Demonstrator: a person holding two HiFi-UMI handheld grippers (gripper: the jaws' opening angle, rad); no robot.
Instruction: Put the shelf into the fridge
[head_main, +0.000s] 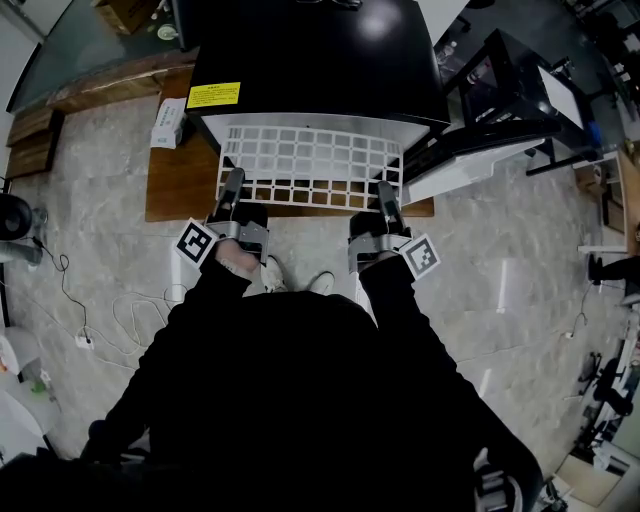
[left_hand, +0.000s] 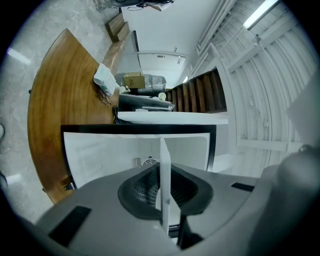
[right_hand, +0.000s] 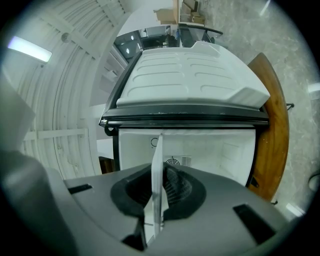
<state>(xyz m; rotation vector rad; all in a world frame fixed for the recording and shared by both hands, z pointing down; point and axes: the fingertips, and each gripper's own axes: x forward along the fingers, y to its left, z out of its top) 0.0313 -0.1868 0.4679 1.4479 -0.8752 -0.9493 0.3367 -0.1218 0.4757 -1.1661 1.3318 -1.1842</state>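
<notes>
Holds the white wire shelf (head_main: 310, 160) level by its near edge, one tool at each end.

Left tool (head_main: 231, 190): closed on the near-left part of the edge. In the left gripper view, shelf (left_hand: 164, 170) edge-on as a thin white strip, with both pads pressed on it.

Right tool (head_main: 386, 205): closed on the near-right part of the edge. In the right gripper view, same thin strip (right_hand: 157, 170) pinched between the jaws.

Position of shelf: far edge out of sight beneath the top of the black fridge (head_main: 320, 60), at the open front. Visible grid projecting to the near side, above the wooden surface (head_main: 175, 185). Depth of insertion not readable.

Fridge: standing on the wooden surface. Door (head_main: 480, 160) swung open to the right, with a white moulded liner (right_hand: 195, 75) on its inner face.

Cavity (left_hand: 100, 155): white walls, with a round vent (left_hand: 145, 161) on the far wall.

Yellow label (head_main: 213, 95): on the fridge top, at the near-left corner.

White box (head_main: 168, 122): on the surface, just left of the fridge.
</notes>
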